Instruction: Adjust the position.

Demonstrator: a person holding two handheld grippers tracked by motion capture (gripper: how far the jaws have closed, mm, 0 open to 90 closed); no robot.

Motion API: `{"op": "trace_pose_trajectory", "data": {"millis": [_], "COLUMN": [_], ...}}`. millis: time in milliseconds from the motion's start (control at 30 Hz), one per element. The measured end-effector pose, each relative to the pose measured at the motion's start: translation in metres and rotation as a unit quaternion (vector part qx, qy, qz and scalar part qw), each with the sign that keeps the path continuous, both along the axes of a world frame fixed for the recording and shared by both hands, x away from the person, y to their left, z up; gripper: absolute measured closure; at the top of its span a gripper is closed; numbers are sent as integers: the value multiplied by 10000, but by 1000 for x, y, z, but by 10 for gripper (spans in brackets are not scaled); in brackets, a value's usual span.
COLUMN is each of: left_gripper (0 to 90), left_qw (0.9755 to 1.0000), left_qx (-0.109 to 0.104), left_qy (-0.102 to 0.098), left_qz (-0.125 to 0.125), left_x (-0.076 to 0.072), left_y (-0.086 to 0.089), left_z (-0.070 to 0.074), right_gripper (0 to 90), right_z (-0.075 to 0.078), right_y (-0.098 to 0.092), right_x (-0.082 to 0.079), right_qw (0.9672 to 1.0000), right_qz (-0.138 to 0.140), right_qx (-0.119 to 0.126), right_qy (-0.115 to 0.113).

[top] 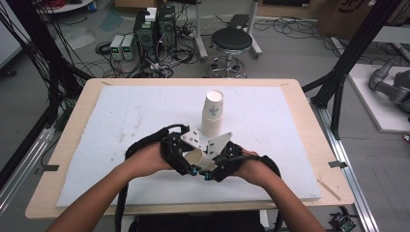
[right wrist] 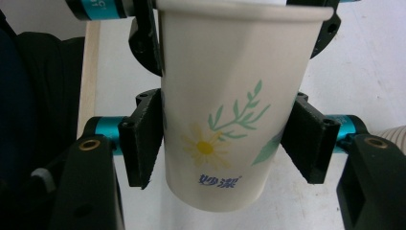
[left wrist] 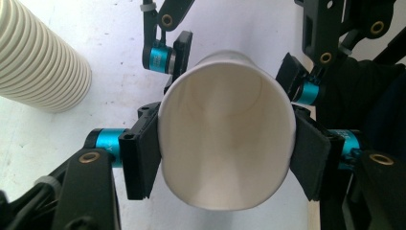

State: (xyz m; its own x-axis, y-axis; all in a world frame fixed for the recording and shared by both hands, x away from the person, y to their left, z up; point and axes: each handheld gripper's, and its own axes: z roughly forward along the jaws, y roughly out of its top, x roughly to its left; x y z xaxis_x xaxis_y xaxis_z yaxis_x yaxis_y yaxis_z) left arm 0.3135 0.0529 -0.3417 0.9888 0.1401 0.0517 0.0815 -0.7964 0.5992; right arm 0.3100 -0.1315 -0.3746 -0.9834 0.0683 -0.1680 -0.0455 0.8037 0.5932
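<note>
Paper cup (top: pixel 197 159) held between both grippers over near table (top: pixel 96 121) edge; left gripper (left wrist: pixel 225 155) clamps rim end, squashed oval; right gripper (right wrist: pixel 225 143) pinches its printed wall. Cup stack (top: pixel 212 113) stands behind.

White paper cup (right wrist: pixel 225 120), daisy and green sprig print, blue lettering, empty, tipped on side above white mat near front edge. Tall stack of same cups (top: pixel 212 113) upright just behind, apart.
</note>
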Motion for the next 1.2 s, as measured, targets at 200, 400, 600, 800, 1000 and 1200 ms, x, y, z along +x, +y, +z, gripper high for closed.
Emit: {"op": "trace_pose_trajectory", "data": {"millis": [200, 400, 600, 800, 1000, 1200], "left_gripper": [330, 162, 162, 162, 162, 160], "left_qw": [9997, 9932, 9821, 9660, 9522, 9374], "left_qx": [-230, -1095, -1806, -2426, -2823, -3119], "left_qy": [-81, -383, -393, -391, -464, -540], "left_qz": [57, 36, 357, 799, 1070, 1450], "left_x": [0, -1, -1, -1, -2, -1], "left_y": [1, 13, 36, 59, 75, 86], "left_z": [-3, -1, -2, -6, -19, -35], "right_gripper": [388, 382, 372, 365, 358, 354], "right_z": [-1, -2, 0, -2, -9, -15], "right_y": [-1, -7, -23, -41, -62, -83], "right_x": [1, 3, 5, 4, 2, -1], "right_qw": [9999, 9997, 9988, 9964, 9908, 9829], "right_qz": [-103, -169, -289, -466, -751, -1042], "right_qx": [53, 102, 368, 678, 1100, 1512], "right_qy": [60, 140, 156, 204, 227, 145]}}
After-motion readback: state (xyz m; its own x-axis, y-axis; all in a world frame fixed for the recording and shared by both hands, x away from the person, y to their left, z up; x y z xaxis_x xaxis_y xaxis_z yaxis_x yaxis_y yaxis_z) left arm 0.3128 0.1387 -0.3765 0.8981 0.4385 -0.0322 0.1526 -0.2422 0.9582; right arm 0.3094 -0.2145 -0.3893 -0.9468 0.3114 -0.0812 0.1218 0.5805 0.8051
